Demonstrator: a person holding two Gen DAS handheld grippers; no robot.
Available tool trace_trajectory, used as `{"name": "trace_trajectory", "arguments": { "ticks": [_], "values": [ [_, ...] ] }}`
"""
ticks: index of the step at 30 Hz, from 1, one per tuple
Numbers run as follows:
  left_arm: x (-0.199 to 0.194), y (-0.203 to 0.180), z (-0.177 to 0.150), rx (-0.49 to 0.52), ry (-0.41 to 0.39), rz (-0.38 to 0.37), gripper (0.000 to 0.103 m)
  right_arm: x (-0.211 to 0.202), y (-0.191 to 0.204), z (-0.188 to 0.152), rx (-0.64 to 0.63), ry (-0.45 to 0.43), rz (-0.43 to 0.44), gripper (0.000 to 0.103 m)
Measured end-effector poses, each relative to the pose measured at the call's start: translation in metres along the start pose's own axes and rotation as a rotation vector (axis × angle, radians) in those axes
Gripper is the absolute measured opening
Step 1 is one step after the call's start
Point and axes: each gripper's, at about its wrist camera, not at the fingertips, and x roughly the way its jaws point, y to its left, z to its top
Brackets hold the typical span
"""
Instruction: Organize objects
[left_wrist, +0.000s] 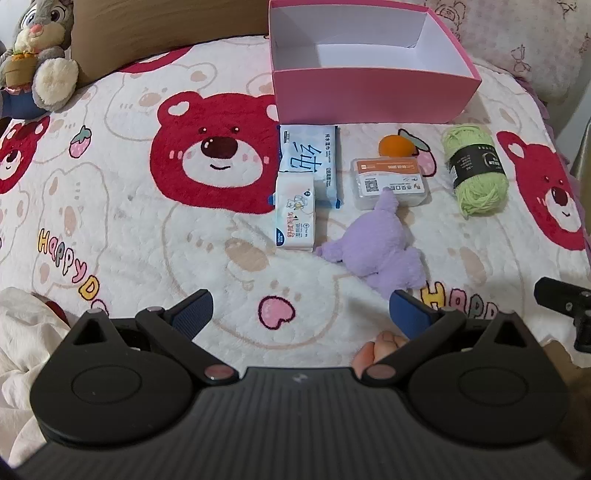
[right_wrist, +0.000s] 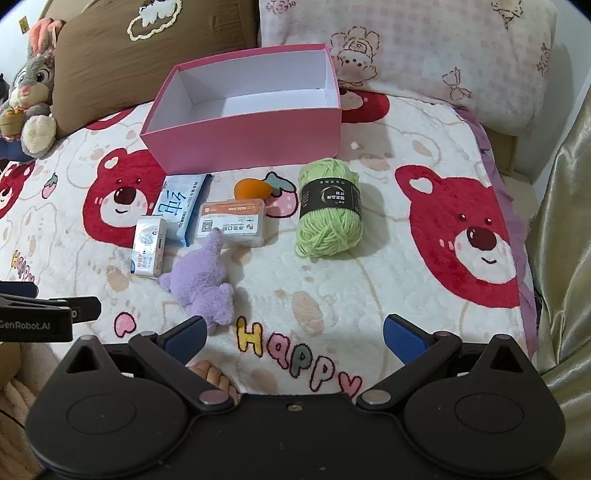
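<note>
I have both grippers hanging above the near edge of the bed, tilted steeply down at a white blanket (left_wrist: 122, 221) printed with red bears. My left gripper (left_wrist: 301, 314) has its jaws spread wide with nothing between them but blanket, and my right gripper (right_wrist: 293, 334) stands the same way — released, with only the "Happy" lettering under it.

The things to sort lie in a loose cluster ahead of me. A pink box (right_wrist: 243, 140) with a white inside sits open at the far side of the blanket, nothing in it that I can see. Just in front of its near wall lies a blue-and-white wet-wipe pack (left_wrist: 314, 162), and a smaller white tissue pack (left_wrist: 295, 218) rests against its near end. To the right of those is a clear plastic case (left_wrist: 389, 182) with an orange-and-white label, with an orange egg-shaped sponge (left_wrist: 395, 146) just behind it, between case and box. A purple plush toy (left_wrist: 376, 247) lies nearest to me, one limb reaching onto the edge of the case. A skein of light green yarn (right_wrist: 328, 214) with a dark paper band lies to the right, apart from the rest.

A grey rabbit plush (right_wrist: 31, 92) sits off at the far left against a brown pillow (right_wrist: 147, 55); a pink checked pillow (right_wrist: 424, 48) lies behind the box. From the right wrist view I see the side of the left tool at the left edge.
</note>
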Motion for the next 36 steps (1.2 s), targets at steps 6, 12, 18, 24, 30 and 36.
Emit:
{"name": "trace_trajectory", "arguments": {
  "ticks": [6, 12, 18, 24, 30, 36],
  "values": [
    [0.002, 0.000, 0.000, 0.019, 0.009, 0.007, 0.103, 0.000, 0.001, 0.000, -0.010, -0.003, -0.007, 0.103],
    [0.003, -0.001, 0.001, 0.019, 0.015, 0.001, 0.103, 0.000, 0.001, 0.000, -0.014, -0.004, -0.007, 0.103],
    [0.004, -0.002, 0.000, 0.024, 0.015, -0.002, 0.103, 0.001, 0.002, 0.000, -0.024, -0.002, -0.003, 0.103],
    [0.006, -0.004, -0.003, 0.051, 0.012, 0.004, 0.103, 0.001, 0.002, 0.000, -0.026, -0.004, -0.003, 0.103],
    [0.002, -0.004, -0.002, 0.057, -0.003, -0.024, 0.103, 0.000, 0.001, 0.000, -0.025, -0.004, -0.002, 0.103],
    [-0.007, -0.002, 0.001, 0.046, -0.045, -0.055, 0.103, 0.001, 0.002, 0.000, -0.032, 0.001, 0.009, 0.103]
  ]
}}
